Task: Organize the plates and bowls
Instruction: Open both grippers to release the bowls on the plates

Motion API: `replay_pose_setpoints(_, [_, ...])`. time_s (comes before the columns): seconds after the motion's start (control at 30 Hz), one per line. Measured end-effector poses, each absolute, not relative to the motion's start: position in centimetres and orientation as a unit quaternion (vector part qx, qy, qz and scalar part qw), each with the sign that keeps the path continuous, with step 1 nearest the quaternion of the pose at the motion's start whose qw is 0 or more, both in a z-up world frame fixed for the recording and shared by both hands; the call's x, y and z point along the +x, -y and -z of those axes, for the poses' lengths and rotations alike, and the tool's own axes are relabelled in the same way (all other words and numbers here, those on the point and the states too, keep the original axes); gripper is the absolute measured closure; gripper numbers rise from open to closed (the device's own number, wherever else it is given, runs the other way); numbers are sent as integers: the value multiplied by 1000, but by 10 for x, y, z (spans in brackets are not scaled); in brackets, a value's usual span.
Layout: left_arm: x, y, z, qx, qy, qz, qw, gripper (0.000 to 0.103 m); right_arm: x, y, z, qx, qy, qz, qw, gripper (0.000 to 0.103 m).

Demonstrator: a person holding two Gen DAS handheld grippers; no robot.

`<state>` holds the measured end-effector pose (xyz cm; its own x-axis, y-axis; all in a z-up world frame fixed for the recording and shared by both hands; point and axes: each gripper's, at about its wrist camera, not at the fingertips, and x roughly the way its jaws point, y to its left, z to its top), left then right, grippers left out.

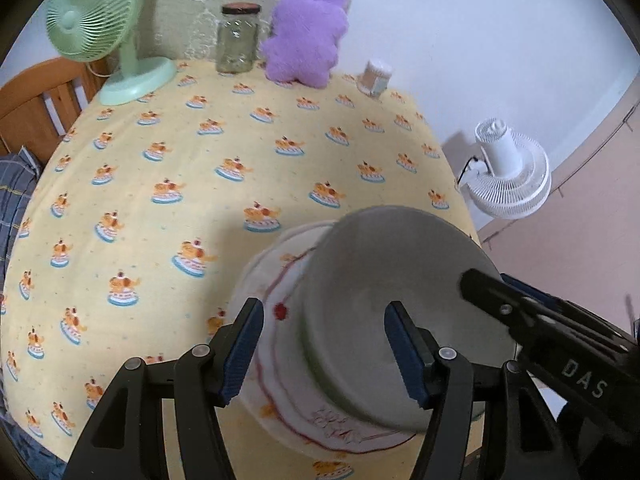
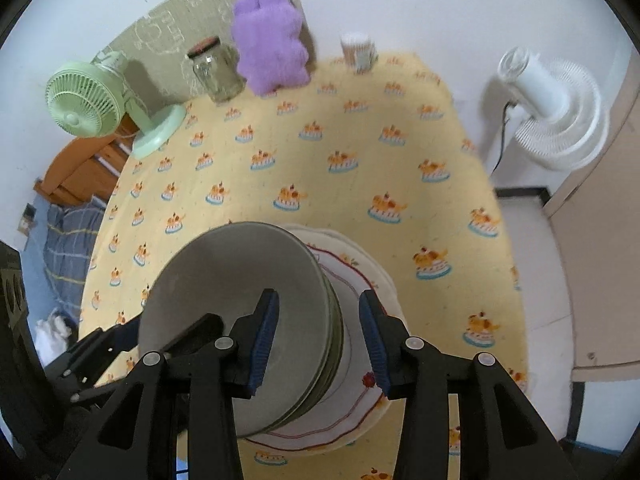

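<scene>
Yellow cloth printed with small cakes covers the surface [image 1: 168, 152], the largest thing in both views. At its near edge lies a white plate [image 2: 360, 276] with a wavy red line and a red flower on its rim. A stack of grey-green bowls [image 2: 240, 308] sits on that plate, the top bowl empty.

Along the far edge stand a green fan [image 1: 96, 28] at the left, then a glass jar [image 1: 238, 38] with a dark lid, a purple plush [image 1: 306, 34] just beside the jar, and a small cup [image 1: 376, 76] further right. A white fan [image 1: 508, 168] is off the surface, by the wall at the right.

The left gripper [image 1: 324, 350] hangs above the left side of the bowls, its blue pads apart and pressing on nothing. The right gripper [image 2: 320, 344] is over the right side of the stack, one pad over the bowl's inside and one outside the rim, jaws apart with no visible contact. Neither holds a bowl
</scene>
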<state>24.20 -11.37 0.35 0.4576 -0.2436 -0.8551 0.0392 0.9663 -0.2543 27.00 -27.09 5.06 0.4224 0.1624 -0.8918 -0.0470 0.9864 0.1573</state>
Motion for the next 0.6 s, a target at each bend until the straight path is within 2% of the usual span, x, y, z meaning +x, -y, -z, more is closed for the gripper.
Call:
replay_pose_setpoints(0.2, [216, 69, -32, -89, -458, 49, 883, 38, 234, 238, -84, 5, -468, -36, 883, 58])
replay_pose_setpoints(0.27, [202, 55, -40, -74, -436, 35, 896, 32, 220, 223, -90, 4, -458, -35, 888, 54])
replay_pose_setpoints(0.33, [186, 40, -49, -54, -411, 19, 910, 19, 208, 210, -92, 11, -449, -36, 893, 49])
replay_pose_setpoints(0.5, [147, 6, -61, -30, -357, 1, 934, 2, 179, 177, -89, 18, -425, -29, 905, 47])
replay_pose_setpoints(0.6, [130, -10, -60, -29, -341, -14, 939, 0, 159, 164, -88, 14, -393, -22, 919, 43])
